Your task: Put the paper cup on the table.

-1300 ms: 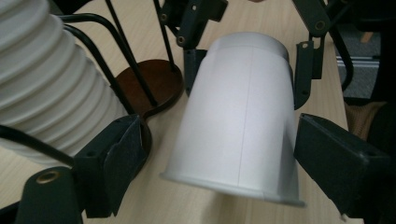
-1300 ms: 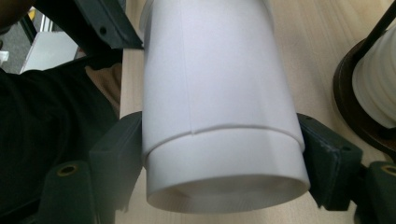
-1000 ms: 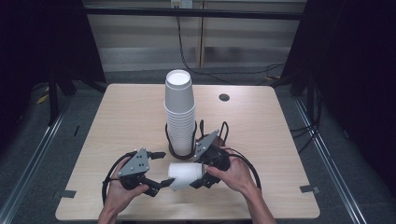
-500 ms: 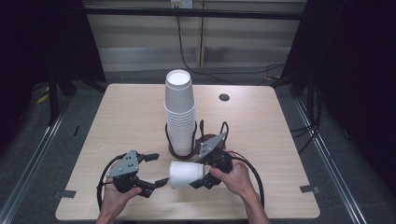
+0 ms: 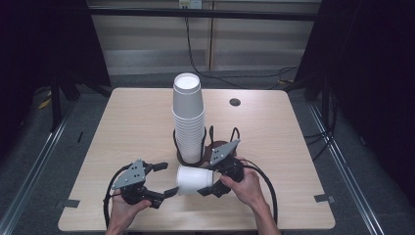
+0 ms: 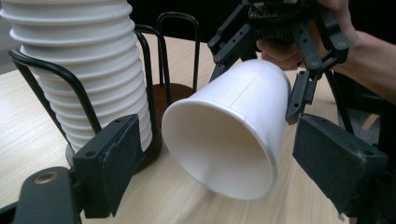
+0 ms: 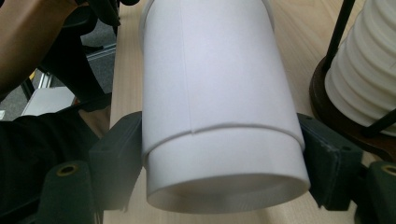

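While the right gripper point(image 5: 211, 180) clamped the white paper cup point(image 5: 194, 179) sideways near its base, low over the light wooden table point(image 5: 137, 122), the left gripper point(image 5: 165, 180) stood open, jaws flanking the cup's mouth, beside the stacked white cups point(image 5: 188, 117).

cup stack point(image 6: 84, 60): top cut off | holder point(image 7: 355, 126): cropped at the right edge

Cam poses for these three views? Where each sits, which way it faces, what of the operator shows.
High view: above the table's near edge, looking forward and down; forearms, left gripper, right gripper.
Left gripper view: behind its open jaws, facing the white cup mouth; the other hand shows.
Right gripper view: along jaws clamping the cup's base; a forearm shows.
Shared: the cup and cup stack.
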